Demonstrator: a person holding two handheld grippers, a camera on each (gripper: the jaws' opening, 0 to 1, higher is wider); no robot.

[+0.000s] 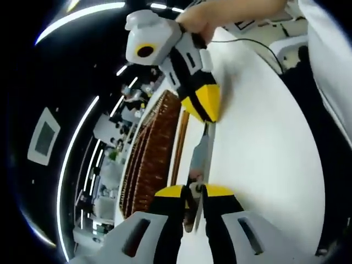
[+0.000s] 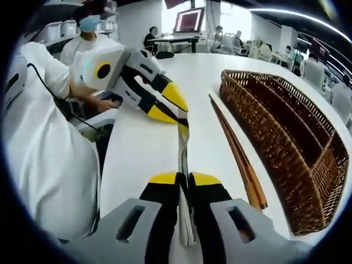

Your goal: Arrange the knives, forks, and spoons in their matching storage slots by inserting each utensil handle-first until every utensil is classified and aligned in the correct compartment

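Between both tools' tips, knife (image 2: 183, 165), clamped

Knife between your two grippers, above the table

Your knife (image 2: 183, 151) spans both grippers over the table (image 2: 137, 148); the chopsticks (image 2: 236, 154) lie just right of it, the basket (image 2: 286, 143) beyond them toward the right edge.

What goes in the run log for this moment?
left tool: shut on knife | right tool: shut on knife | chopsticks: on table beside wicker tray
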